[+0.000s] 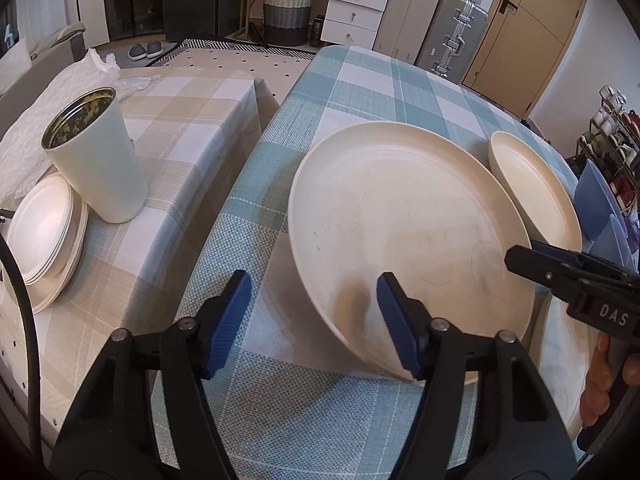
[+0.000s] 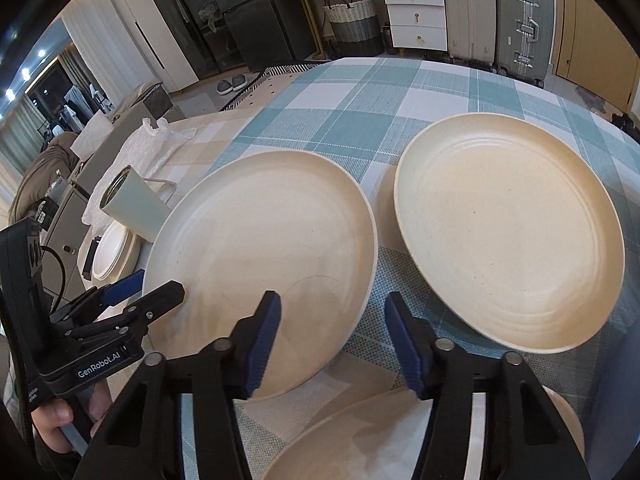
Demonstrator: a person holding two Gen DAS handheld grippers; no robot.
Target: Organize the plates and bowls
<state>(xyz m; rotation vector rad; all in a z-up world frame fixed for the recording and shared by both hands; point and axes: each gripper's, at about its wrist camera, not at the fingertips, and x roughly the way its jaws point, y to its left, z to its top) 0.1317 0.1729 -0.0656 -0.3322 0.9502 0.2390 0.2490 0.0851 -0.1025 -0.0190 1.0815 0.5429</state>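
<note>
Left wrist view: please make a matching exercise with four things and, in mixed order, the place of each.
Things:
1. stack of white dishes
2. pale green canister
3. large cream plate
4. woven basket

Places:
A. on the blue checked cloth, its rim between the left tongs
B. on the floor, beside the white drawers
C. upright on the beige checked cloth
D. at the left edge, next to the canister

Pairs: 1-D, 2-C, 3-A, 4-B

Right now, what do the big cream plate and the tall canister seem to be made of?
Big cream plate: probably melamine or fibre-plastic; matte surface with fine dark specks. Tall canister: probably metal; shiny, reflective inside, with a pale matte coating outside.
</note>
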